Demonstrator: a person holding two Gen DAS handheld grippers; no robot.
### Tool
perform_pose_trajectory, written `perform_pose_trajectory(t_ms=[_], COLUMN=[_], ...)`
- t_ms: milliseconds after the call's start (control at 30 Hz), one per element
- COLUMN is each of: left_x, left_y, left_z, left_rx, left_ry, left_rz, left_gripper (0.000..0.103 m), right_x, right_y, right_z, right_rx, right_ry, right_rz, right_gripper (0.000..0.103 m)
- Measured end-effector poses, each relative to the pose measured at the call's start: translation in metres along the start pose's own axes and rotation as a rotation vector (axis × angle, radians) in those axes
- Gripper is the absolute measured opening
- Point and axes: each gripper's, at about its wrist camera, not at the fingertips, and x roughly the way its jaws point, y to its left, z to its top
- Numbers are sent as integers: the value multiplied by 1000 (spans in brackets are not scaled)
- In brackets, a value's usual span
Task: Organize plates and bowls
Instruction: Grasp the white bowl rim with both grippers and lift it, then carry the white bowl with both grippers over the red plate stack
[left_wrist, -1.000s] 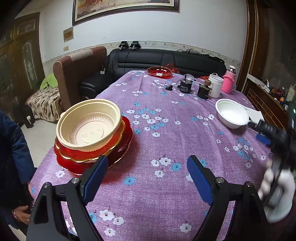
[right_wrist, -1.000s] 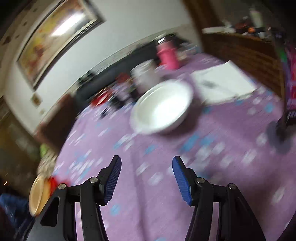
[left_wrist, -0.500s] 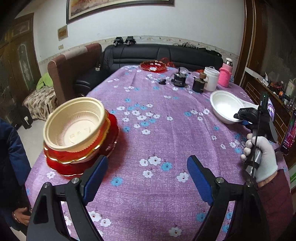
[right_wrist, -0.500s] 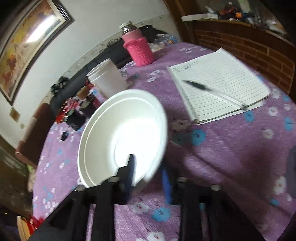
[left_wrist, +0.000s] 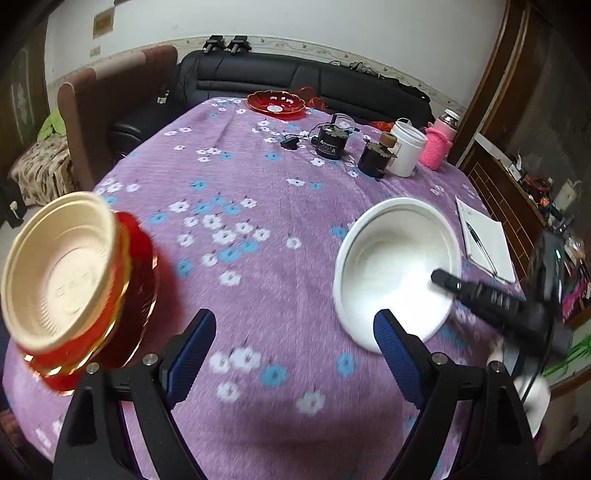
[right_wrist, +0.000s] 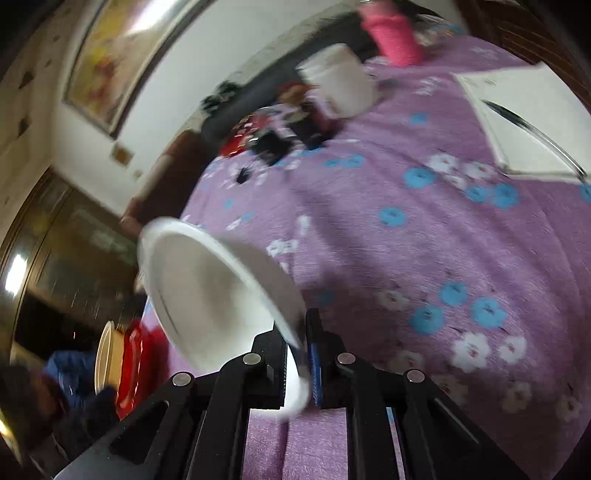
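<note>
A white bowl (left_wrist: 397, 266) is held by its rim in my right gripper (right_wrist: 301, 347), which is shut on it; the bowl (right_wrist: 207, 291) is tilted and lifted off the purple floral tablecloth (left_wrist: 258, 192). The right gripper's black finger (left_wrist: 480, 295) reaches into the bowl from the right. A cream bowl (left_wrist: 55, 266) sits on stacked red plates (left_wrist: 136, 273) at the table's left edge, also in the right wrist view (right_wrist: 107, 354). Another red plate (left_wrist: 276, 104) lies at the far end. My left gripper (left_wrist: 295, 350) is open and empty above the near table.
At the far right stand two black devices (left_wrist: 328, 142), a white jar (left_wrist: 406, 153) and a pink-covered bottle (left_wrist: 439, 146). A notebook with a pen (left_wrist: 484, 240) lies at the right edge. A black sofa (left_wrist: 295, 85) and a brown chair (left_wrist: 110, 107) stand beyond the table.
My right gripper has closed on the white bowl's rim and lifted it, tilting it and carrying it left toward the stack. My left gripper moved closer over the table, still open.
</note>
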Motion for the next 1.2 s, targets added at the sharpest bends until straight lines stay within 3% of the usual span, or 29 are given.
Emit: perform_pose_trajectory(t_ms=[100,333,767,800,833,867,900,933,1200], left_x=[19,62,116,119,120,123,126,129,113], left_y=[-1,-9,-54,-58,-60,-63,-64,-63,-61], left_z=[8,20,47,46,45,43,42,40,30], left_rx=[-21,-85,-36,-12,6,28,35,32,62], left_ry=[15,84,111,117,118,129,146,168,119], left_rz=[12,-14,-20,-14,-4,11,12,1,44], left_gripper=[87,87,86,81,58,42,19,10,10], right_x=[6,-2,12,13,14,14,14,15,14], right_y=[-4,-7,-10,-9,-9,-8,-8,-7,1], right_z=[0,0,1,1,0,0,-1,-1,-4], right_rx=[10,3,19,19,17,15,15,14,-23], right_ry=[-5,-51,-35,-32,-29,-27,-29,-31,-41], right_rz=[-24,-80,-98,-95,-93,-90,-86,-83,-64], right_gripper=[21,21,21,21,21,21,21,21,15])
